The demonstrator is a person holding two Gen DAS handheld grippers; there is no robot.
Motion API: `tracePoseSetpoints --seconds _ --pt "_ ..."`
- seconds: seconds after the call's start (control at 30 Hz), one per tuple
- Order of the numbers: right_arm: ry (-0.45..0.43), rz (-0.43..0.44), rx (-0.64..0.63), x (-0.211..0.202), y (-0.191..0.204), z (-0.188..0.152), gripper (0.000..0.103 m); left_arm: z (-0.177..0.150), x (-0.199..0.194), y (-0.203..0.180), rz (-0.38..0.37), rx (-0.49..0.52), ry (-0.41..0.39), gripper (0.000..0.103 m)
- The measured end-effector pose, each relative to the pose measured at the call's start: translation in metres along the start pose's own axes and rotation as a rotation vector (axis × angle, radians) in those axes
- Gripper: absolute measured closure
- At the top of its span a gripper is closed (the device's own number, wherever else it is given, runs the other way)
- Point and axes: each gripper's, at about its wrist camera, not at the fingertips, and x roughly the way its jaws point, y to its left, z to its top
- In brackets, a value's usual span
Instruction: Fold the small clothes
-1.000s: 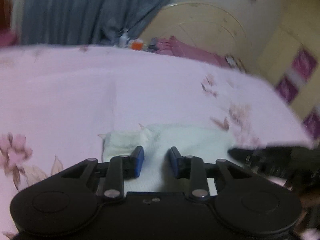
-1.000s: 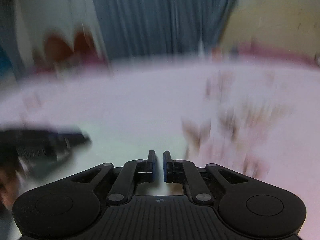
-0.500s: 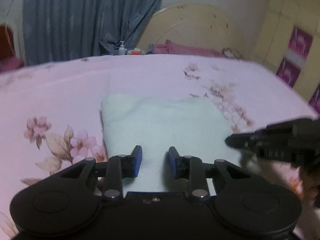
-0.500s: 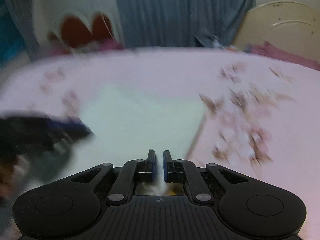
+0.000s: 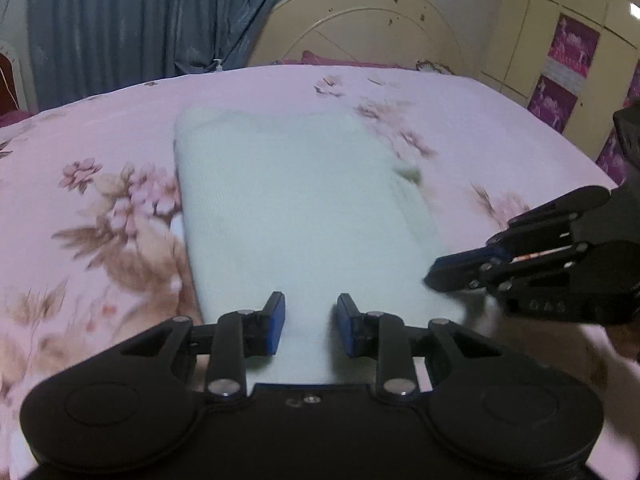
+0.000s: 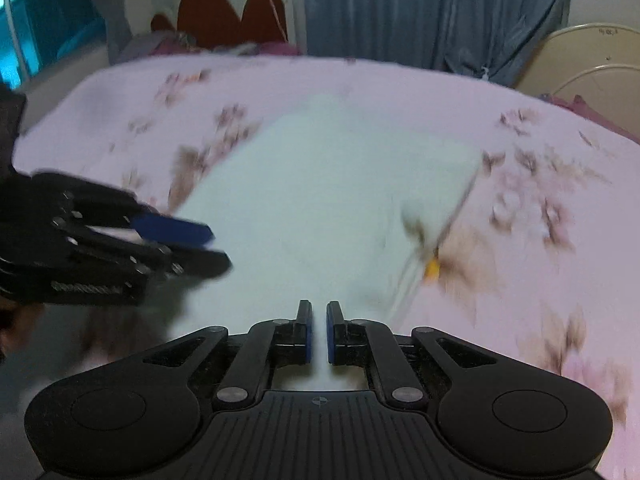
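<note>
Left wrist view: the left gripper point(image 5: 311, 322) has its blue-padded jaws standing apart with nothing between them, poised over the near end of a pale mint garment point(image 5: 296, 208) that lies folded flat on the pink floral bedsheet point(image 5: 80, 184). The cloth runs straight ahead from between the jaws and spreads to either side of them, its far edge well ahead toward the cream headboard point(image 5: 360, 28). Off to the right of these jaws, at the garment's near right edge, is the right gripper point(image 5: 448, 268), its fingers drawn almost together; whether it touches the cloth cannot be told through the blur. In the right wrist view, that gripper point(image 6: 319, 332) shows only a thin slit between its blue pads point(image 6: 307, 334), and no fabric is visibly caught in it. The garment point(image 6: 328, 200) again stretches ahead of the jaws, with a small yellow tag point(image 6: 432, 268) at its right edge, ahead and to the right of them. The left gripper point(image 6: 208, 246) reaches in from the left, its fingers parted over the cloth's near left edge. A blue curtain point(image 6: 420, 8) hangs beyond the bed.
</note>
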Motion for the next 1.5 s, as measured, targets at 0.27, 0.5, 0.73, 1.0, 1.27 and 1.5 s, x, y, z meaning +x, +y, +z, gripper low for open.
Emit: tracePoseSetpoints --seconds 0.27,0.5,0.73,1.0,1.27,1.5 --pt "-0.001 -0.01 0.033 -0.007 -0.009 -0.015 0.098 -0.01 -0.023 0.004 0.005 -0.028 -0.012 0.069" --pt "-0.168 0.061 0.352 -0.02 -0.072 0.005 0.024 0.031 -0.024 0.058 0.036 -0.169 -0.15 0.024" --pt "-0.155 0.214 0.684 0.025 -0.137 0.019 0.028 0.048 0.037 0.127 -0.134 -0.538 -0.042 0.036" --pt "-0.058 0.317 0.775 0.06 -0.155 0.026 0.04 0.052 0.07 0.131 -0.197 -0.564 0.047 0.041" --pt "-0.029 0.23 0.639 0.072 -0.136 0.052 0.066 0.078 0.083 0.102 -0.116 -0.381 0.072 0.07" --pt "-0.086 0.075 0.462 0.046 -0.093 0.066 0.075 0.087 0.057 0.077 -0.052 -0.22 0.017 0.075"
